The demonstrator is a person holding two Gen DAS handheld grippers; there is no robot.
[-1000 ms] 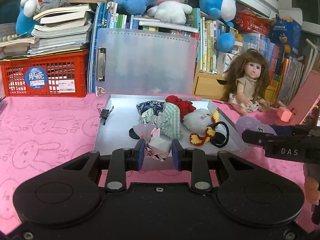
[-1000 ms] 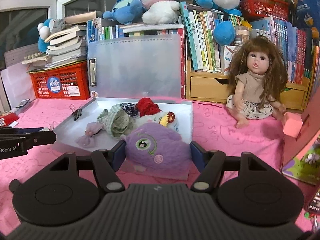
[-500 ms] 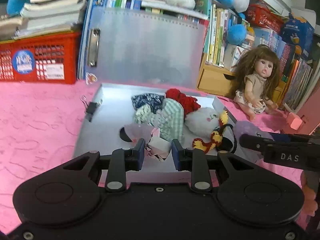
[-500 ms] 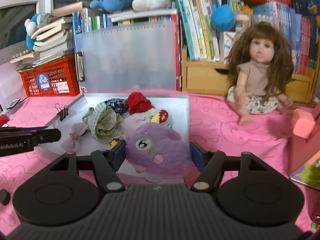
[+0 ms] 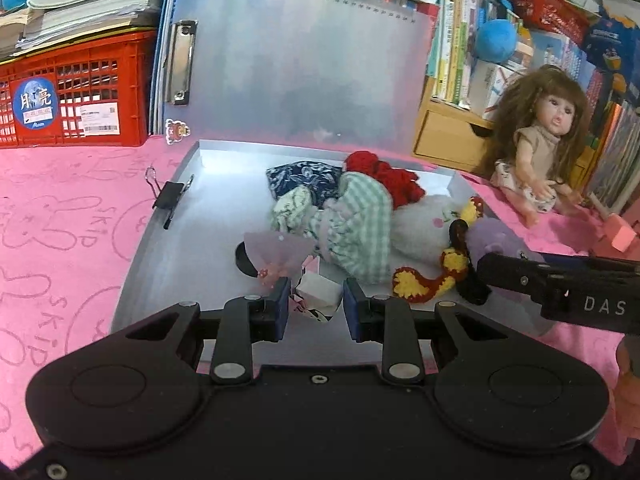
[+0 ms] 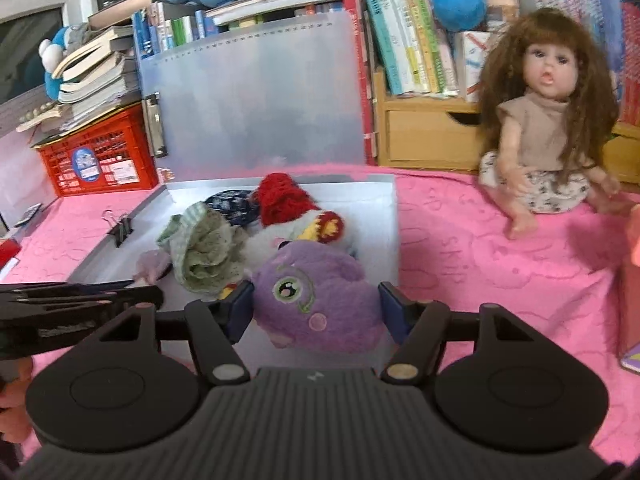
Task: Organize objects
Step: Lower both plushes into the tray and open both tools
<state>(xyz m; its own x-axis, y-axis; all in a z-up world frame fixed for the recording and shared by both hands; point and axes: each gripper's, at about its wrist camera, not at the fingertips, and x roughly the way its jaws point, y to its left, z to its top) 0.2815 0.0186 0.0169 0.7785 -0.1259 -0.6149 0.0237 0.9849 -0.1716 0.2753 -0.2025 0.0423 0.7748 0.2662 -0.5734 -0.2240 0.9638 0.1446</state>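
Note:
An open grey case (image 5: 168,256) lies on the pink mat with its lid (image 5: 304,68) standing up behind. Inside lie a green checked cloth (image 5: 356,220), a red knitted piece (image 5: 384,176), a navy cloth (image 5: 304,176) and a white plush (image 5: 424,224). My left gripper (image 5: 316,302) is over the case's front edge, shut on a small white and pink bundle (image 5: 320,292). My right gripper (image 6: 316,308) holds a purple plush (image 6: 320,280) at the case's front right corner, and its jaws are closing on it. The plush also shows in the left wrist view (image 5: 492,236).
A binder clip (image 5: 170,196) grips the case's left rim. A long-haired doll (image 6: 548,120) sits on the mat to the right, before a wooden drawer unit (image 6: 424,132). A red crate (image 5: 72,100) with stacked books stands back left. A pink block (image 5: 622,236) lies far right.
Both grippers have moved forward and down toward the case, each still carrying its load. The case and its contents now look larger and closer.

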